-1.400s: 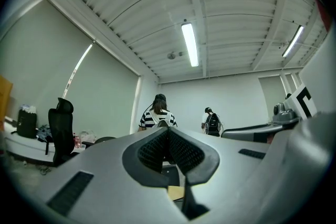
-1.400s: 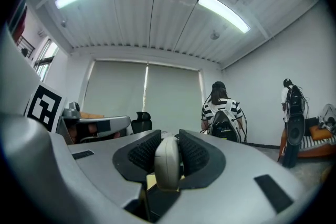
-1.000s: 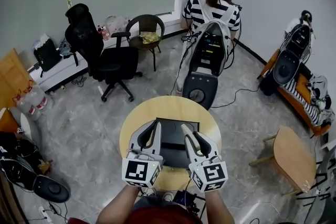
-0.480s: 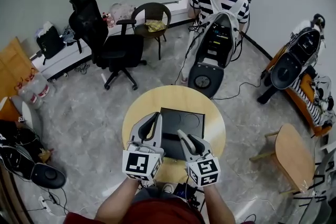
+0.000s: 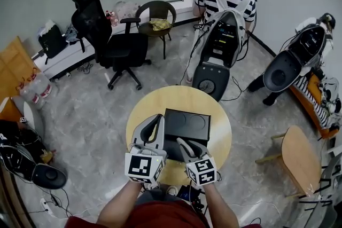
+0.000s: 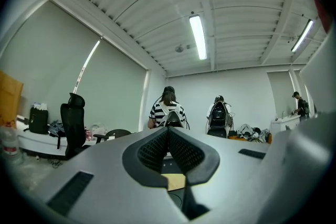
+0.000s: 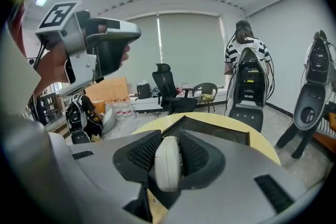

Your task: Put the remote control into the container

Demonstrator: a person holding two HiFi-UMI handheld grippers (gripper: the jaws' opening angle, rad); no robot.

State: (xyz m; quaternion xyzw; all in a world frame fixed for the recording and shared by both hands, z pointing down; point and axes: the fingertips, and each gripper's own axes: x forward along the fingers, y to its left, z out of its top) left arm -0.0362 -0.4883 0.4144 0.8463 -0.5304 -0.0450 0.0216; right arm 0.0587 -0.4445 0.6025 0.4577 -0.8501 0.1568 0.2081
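White remote control (image 7: 168, 162) pinched in the right tongs (image 5: 190, 144), poised at the near edge of the black container (image 5: 199, 124).
Over the last second the right tongs have swung inward and tipped, so their tips now sit over the container's near rim on the round yellow tabletop (image 5: 155, 105). Their jaws stand partly apart with the pads pressing the remote's sides, and the grip is unchanged. Left tongs (image 6: 169, 134) are closed on nothing, held just beside the container's left side. The carry looks nearly done: what remains is lowering the remote inside and letting go.
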